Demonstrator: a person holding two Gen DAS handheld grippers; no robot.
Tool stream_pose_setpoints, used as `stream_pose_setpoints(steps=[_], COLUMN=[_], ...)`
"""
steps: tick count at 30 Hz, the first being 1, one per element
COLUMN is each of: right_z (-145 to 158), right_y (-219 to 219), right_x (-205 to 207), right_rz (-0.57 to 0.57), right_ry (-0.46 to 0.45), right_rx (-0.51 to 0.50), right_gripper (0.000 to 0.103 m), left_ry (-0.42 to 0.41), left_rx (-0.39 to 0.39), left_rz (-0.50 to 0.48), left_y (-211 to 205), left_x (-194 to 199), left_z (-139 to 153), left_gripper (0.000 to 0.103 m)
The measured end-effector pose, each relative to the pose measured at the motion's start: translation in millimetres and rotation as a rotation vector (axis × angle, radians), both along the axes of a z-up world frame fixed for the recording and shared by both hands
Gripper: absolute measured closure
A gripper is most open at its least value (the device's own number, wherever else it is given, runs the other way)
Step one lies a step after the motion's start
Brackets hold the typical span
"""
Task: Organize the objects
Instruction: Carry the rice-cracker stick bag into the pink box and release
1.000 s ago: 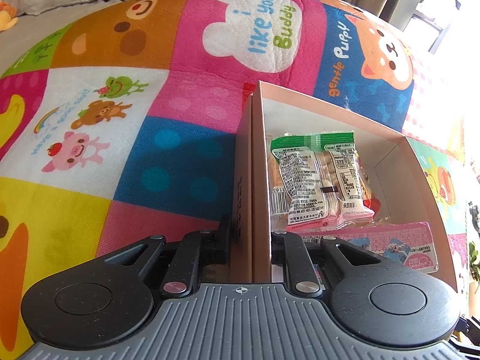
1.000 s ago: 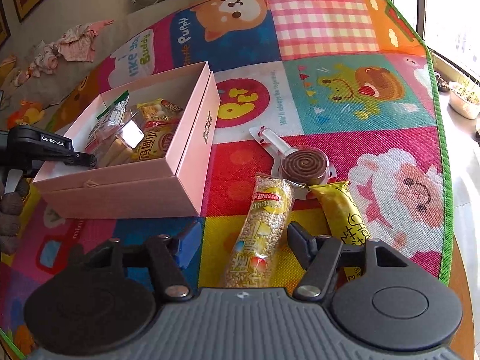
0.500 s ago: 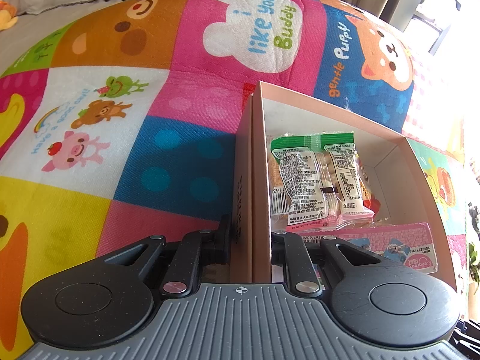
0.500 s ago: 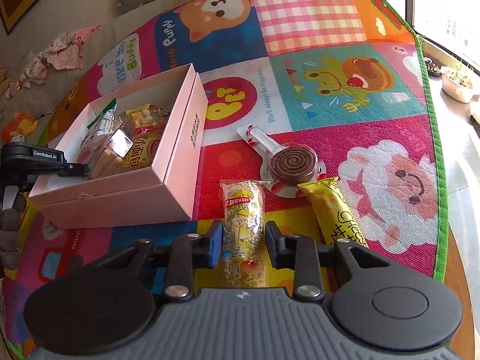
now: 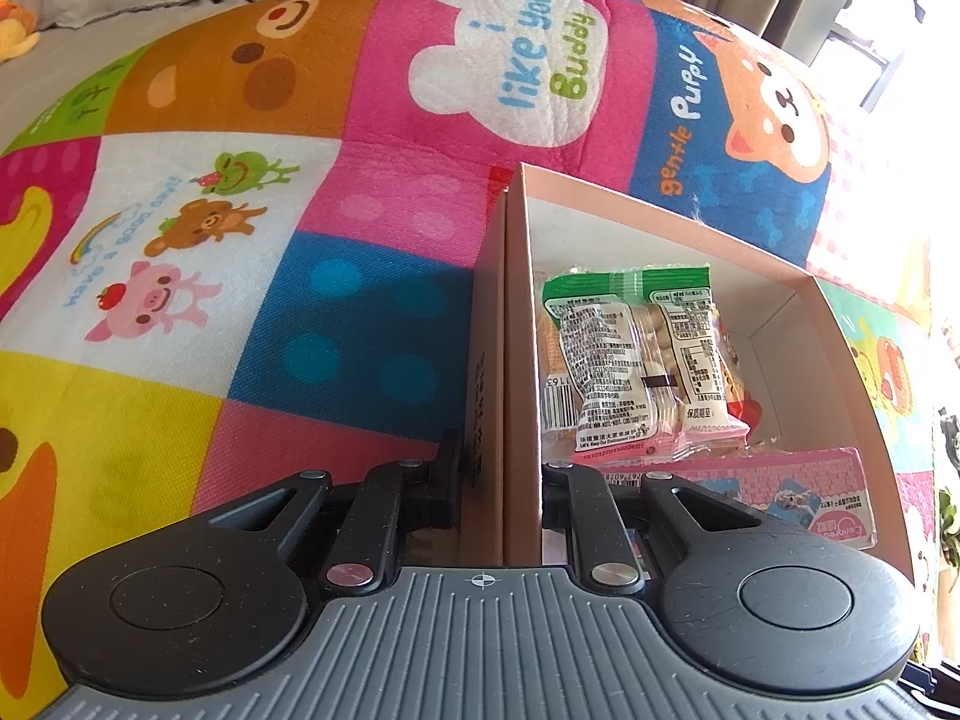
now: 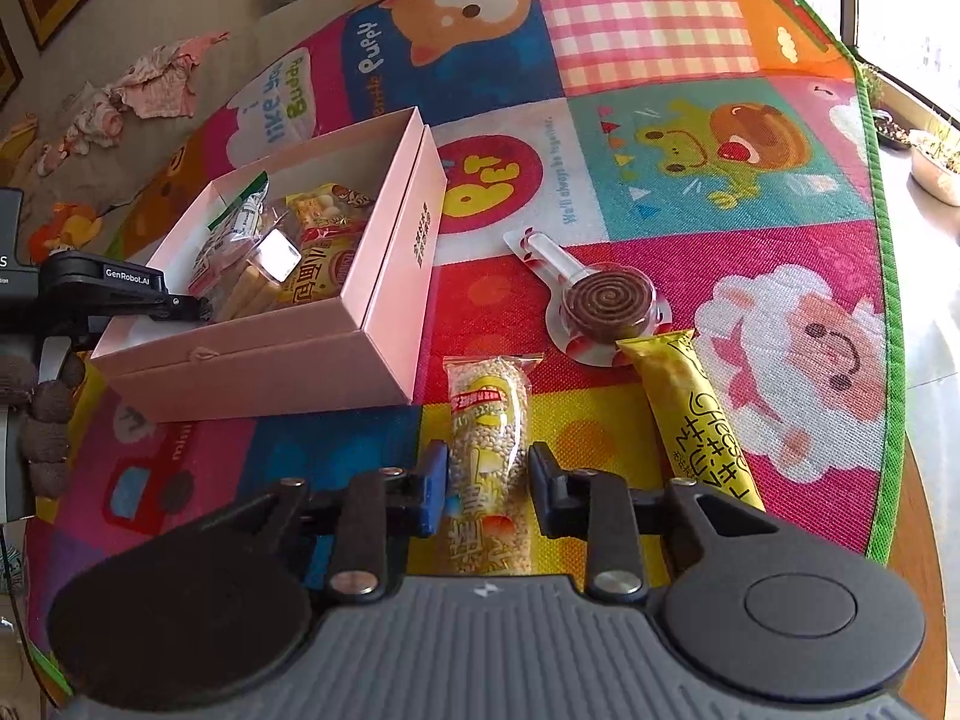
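Progress: partly done. Left to right in the right wrist view: the left tool [image 6: 204,309] is clamped narrow on the side wall of the pink box [image 6: 384,276], steadying it on the play mat [image 6: 660,48]. The box already holds several snack packs: a clear pack with green top [image 5: 624,360], a flat pink carton [image 5: 780,480], and a yellow-red bag [image 6: 324,276]. The far half of the box floor is bare.

Three items are left on the mat, right of the box: the puffed-grain pack [image 6: 489,420], a spiral sweet in a clear spoon-shaped blister [image 6: 606,306], and a long yellow cheese stick pack [image 6: 696,420].

The right tool [image 6: 487,483] is closing on the grain pack; the pack sits between the jaws, both pads against its sides, still lying on the mat, not lifted yet.

Materials:
- box: rigid matte cardboard, rectangular, thin straight walls.
- grain pack: soft clear film, tube-shaped, lumpy fill; likely to deform under squeeze.
- cheese pack: glossy foil, slim, crimped end.
- blister: hard clear plastic, round dome with handle.
- mat: woven-textured foam, patchwork cartoon print.
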State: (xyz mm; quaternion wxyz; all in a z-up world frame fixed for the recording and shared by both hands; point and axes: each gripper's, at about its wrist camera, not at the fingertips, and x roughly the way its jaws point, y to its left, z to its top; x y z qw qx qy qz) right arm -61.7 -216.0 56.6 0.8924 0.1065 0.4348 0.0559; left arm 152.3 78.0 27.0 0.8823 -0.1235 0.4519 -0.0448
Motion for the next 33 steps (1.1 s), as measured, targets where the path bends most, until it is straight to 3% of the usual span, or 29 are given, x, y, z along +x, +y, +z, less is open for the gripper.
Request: stream_pose_setpoints(steps=[7,15,19,28,33], right_z=[39,130,155,140,123], right_y=[-2,5,20,56,57], right_x=[-15,-4,23,109,128], right_rz=[0.034,0.11,0.144,0.139,0.11], right_ry=[-0.046,-0.243,-0.303,-0.258,-0.241], right_rx=[0.031,0.063,0.085,0.095,0.104], right_gripper=[0.075,0.075,0.075,0.075,0.073], left_ry=[0.002,-0.003,-0.007,-0.01,-0.012], left_rx=[0.005,0.028,0.025,0.016,0.011], left_rz=[-0.004,-0.022,-0.021,-0.026,-0.023], left_y=[0,-3,-2,0,1], left_x=[1,2,1,1,0], left_z=[0,1,1,0,0], left_gripper=[0.085,0.086,0.086,0.086,0.085])
